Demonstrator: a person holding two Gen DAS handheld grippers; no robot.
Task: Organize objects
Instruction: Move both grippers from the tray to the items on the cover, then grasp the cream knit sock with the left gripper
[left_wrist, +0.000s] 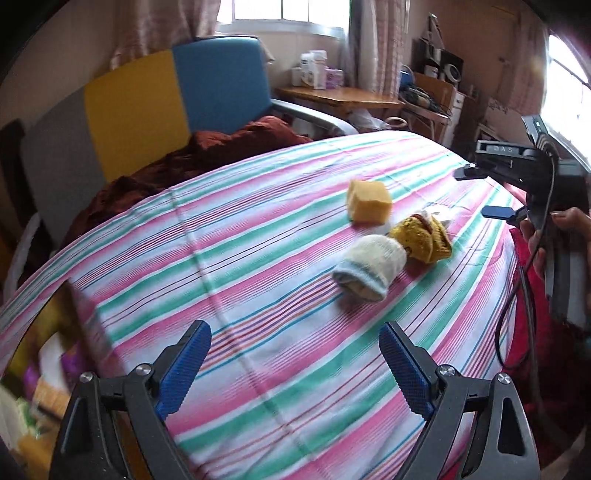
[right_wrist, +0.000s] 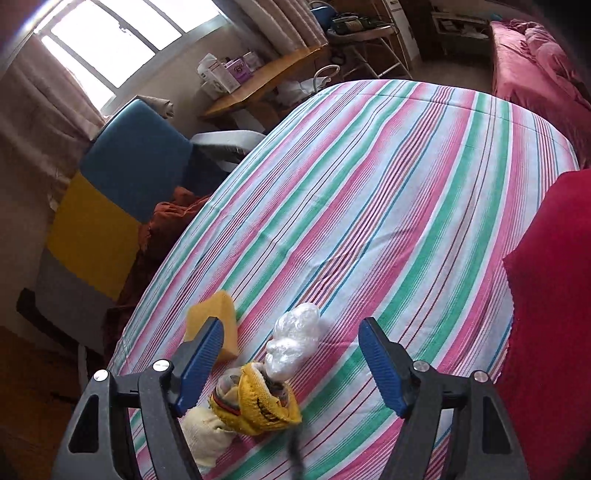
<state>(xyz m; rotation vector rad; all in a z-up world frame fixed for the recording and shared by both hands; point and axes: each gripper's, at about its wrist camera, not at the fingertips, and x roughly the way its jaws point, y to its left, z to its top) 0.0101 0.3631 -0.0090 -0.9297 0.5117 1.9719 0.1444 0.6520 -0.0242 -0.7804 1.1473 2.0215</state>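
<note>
Covering the whole table, a striped cloth; left gripper and right gripper both gape wide, holding nothing; sponge sits at 12 o'clock of the cream sock; yellow sock touches it at 2 o'clock.

**Open bed all round a tight cluster of 4**

The striped bed lies bare over most of its top: broad free room beyond the cluster and to its right in the right wrist view. The obstacles sit bunched together: sponge, yellow sock, white sock touching it, and a plastic wad against the yellow sock's far side. Only a narrow gap parts the sponge from the socks. The left gripper hangs over bare sheet, fingers wide, nothing between them. The right gripper stands wide above the yellow sock, not touching. A red cloth blocks the right edge.
</note>
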